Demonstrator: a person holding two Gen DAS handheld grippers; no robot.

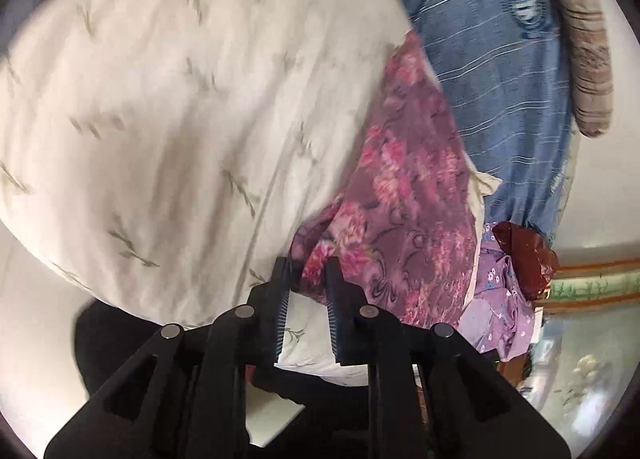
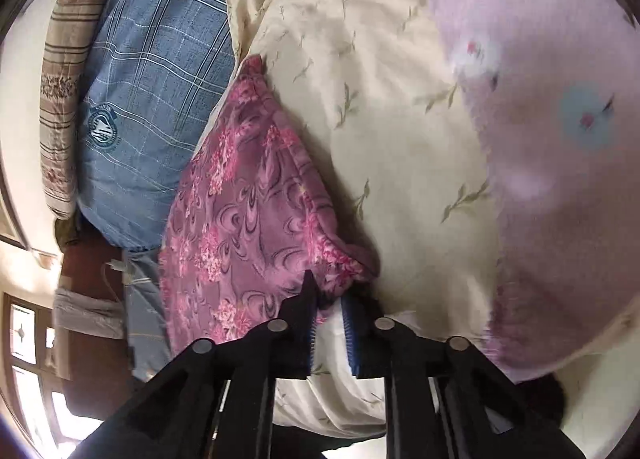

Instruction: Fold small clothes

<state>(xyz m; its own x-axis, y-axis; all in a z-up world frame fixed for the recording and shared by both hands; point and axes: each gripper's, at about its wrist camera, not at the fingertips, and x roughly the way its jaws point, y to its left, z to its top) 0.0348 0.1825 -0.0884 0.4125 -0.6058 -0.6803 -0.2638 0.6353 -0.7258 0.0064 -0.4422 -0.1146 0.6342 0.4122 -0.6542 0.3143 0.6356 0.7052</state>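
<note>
Both claws are pinching corners of the pink floral garment (image 1: 404, 219): left claw (image 1: 306, 279) and right claw (image 2: 330, 295) each at frame bottom, cloth stretching up-frame over the cream bedding (image 2: 384, 139).

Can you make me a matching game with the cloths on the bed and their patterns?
Things:
1. garment at the tips of the left gripper and the right gripper
2. big cover under it
3. blue cloth
4. rolled cloth

Patterns:
A. brown and tan stripes
B. thin pale lines and a round badge
C. pink flowers on purple
D. cream with small green sprigs

The garment is the purple one; the right wrist view shows it too.

Pairs: 1-C, 2-D, 3-B, 4-A
</note>
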